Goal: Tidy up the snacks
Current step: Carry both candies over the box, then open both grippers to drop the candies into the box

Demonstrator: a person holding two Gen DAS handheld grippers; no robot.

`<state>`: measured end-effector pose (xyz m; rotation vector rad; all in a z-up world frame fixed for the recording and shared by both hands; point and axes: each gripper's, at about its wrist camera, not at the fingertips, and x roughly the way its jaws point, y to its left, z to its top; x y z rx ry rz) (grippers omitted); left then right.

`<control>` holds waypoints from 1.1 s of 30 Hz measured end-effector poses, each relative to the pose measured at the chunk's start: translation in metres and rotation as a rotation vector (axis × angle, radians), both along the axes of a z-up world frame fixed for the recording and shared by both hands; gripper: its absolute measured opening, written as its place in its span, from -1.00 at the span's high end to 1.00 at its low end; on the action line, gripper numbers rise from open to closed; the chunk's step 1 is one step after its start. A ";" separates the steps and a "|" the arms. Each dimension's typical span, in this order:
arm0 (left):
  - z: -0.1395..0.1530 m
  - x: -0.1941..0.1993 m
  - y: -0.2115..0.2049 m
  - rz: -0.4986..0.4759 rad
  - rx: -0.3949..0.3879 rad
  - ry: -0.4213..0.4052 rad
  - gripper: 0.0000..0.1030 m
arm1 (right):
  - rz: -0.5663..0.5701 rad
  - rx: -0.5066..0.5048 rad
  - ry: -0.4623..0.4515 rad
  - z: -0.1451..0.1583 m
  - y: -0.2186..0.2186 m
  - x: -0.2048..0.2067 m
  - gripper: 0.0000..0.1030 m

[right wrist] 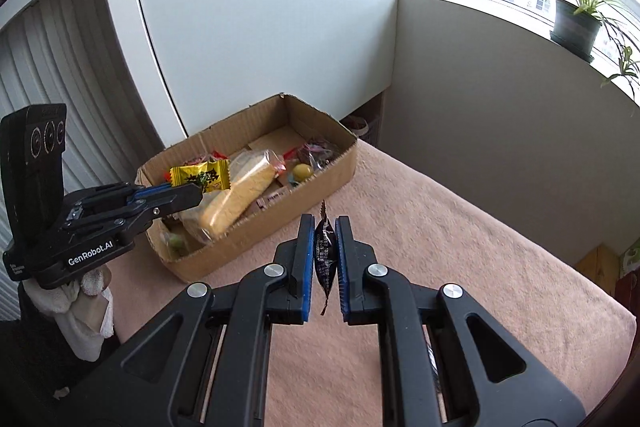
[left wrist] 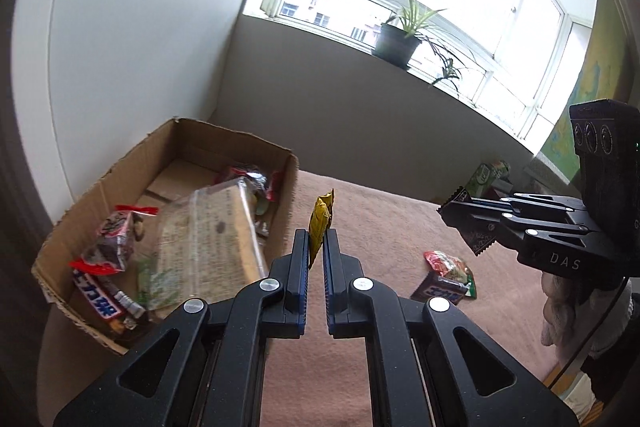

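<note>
Off to the left of my left tongs (left wrist: 316,247) sits the cardboard box (left wrist: 288,195), its near wall just beside their tips. Inside it lie a large clear-wrapped biscuit pack (left wrist: 208,239), a red-and-dark candy bag (left wrist: 116,243) and a blue-and-white bar (left wrist: 100,301) at the near end, and more wrappers at the far end that I cannot make out. My left tongs are clamped on a yellow snack packet (left wrist: 321,223), which stands on edge between the blue pads (left wrist: 304,263) and pokes out past the tips. From my right wrist camera that same packet hangs over the near left part of the box.

To the right of my left tongs, on the pink surface (left wrist: 380,227), lies a small heap: a red-and-green packet (left wrist: 446,263) resting on a brown bar (left wrist: 438,291). Further right and higher, my right tongs (left wrist: 466,223) are closed on a dark snack packet (left wrist: 478,239); in their own view it stands edge-on between the pads, with the box ahead and to the left. Beyond them, at the far edge, is a green carton (left wrist: 482,179).
</note>
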<state>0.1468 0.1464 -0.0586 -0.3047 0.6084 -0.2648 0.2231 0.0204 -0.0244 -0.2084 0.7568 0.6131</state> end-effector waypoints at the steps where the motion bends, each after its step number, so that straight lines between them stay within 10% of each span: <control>1: 0.000 -0.001 0.007 0.017 -0.003 -0.003 0.89 | 0.008 0.005 0.002 0.001 0.008 0.003 0.80; 25: -0.015 -0.008 0.078 0.230 0.045 -0.003 0.89 | 0.074 -0.002 0.105 -0.025 0.160 0.101 0.76; 26: -0.014 -0.006 0.075 0.229 0.049 -0.003 0.89 | 0.073 -0.002 0.112 -0.026 0.161 0.103 0.66; 28: -0.015 -0.006 0.074 0.233 0.059 -0.001 0.89 | 0.062 0.007 0.114 -0.025 0.161 0.103 -0.38; 33: -0.015 -0.007 0.072 0.229 0.062 0.000 0.57 | 0.038 0.042 0.084 -0.015 0.150 0.099 -0.66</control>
